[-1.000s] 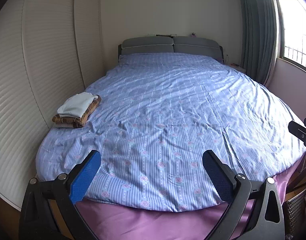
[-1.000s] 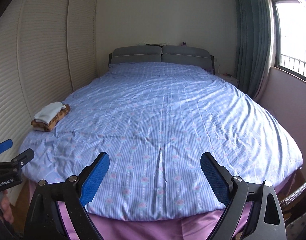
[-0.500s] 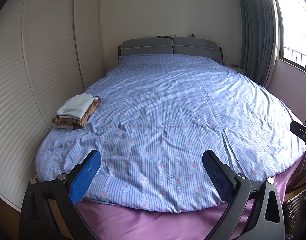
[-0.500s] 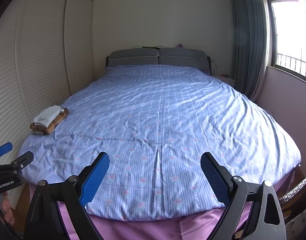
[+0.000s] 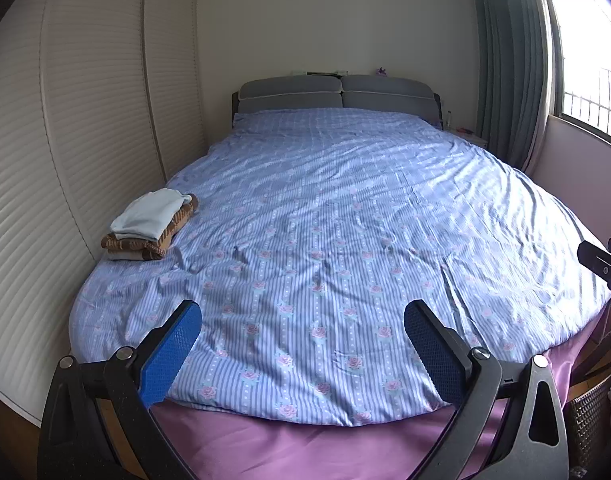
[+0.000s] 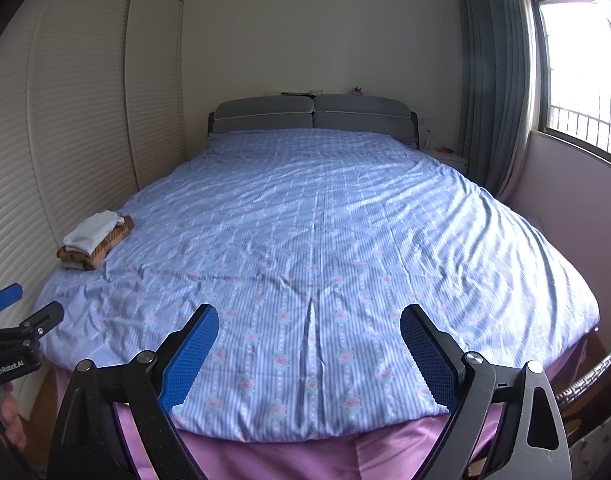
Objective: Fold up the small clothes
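Left wrist view, from the left: ribbed wardrobe doors (image 5: 77, 128), then a small stack of folded clothes (image 5: 151, 226) at the bed's left edge, a pale piece on top of a brown striped one. The blue flowered bedspread (image 5: 345, 220) fills the middle, with the left gripper (image 5: 303, 320) held over its near edge, jaws wide apart and holding nothing. The right gripper (image 6: 309, 322) likewise hangs apart and empty, well away from the stack.
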A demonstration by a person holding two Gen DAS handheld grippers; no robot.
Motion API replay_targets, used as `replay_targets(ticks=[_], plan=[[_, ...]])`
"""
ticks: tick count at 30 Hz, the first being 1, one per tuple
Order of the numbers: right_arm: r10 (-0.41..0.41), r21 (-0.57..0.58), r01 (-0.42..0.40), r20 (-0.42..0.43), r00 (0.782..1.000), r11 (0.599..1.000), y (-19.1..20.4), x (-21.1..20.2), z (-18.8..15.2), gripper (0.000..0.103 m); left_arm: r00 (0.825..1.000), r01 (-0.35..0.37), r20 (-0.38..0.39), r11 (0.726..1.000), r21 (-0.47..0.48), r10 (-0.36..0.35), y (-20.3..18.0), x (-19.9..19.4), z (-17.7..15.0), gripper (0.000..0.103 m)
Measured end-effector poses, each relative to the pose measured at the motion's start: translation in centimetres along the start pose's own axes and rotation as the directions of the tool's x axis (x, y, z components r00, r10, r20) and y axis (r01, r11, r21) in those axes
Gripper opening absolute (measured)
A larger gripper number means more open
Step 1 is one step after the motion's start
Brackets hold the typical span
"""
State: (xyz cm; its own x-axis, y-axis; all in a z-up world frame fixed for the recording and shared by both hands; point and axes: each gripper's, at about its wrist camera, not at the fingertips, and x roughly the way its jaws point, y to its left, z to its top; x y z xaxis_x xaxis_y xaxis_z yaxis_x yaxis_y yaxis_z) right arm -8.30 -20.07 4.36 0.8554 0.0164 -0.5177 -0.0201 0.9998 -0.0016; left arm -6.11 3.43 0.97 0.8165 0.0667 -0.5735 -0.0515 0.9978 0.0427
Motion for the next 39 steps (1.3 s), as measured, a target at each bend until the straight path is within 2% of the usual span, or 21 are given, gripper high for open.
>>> replay_targets(ticks=[35, 39], plan=[[0.004, 0.010, -0.004, -0.014, 1.000, 1.000, 0.22, 0.45, -0.36, 0.093, 1.000, 0.017, -0.014, 1.000, -0.003, -0.017, -0.43, 0.90, -0.78, 0.103], [0.004, 0.012, -0.004, -0.014, 1.000, 1.000, 0.23, 0.48, -0.39, 0.093, 0.999, 0.037, -0.003, 0.999, -0.009, -0.037, -0.43, 0.77, -0.86, 0.103]])
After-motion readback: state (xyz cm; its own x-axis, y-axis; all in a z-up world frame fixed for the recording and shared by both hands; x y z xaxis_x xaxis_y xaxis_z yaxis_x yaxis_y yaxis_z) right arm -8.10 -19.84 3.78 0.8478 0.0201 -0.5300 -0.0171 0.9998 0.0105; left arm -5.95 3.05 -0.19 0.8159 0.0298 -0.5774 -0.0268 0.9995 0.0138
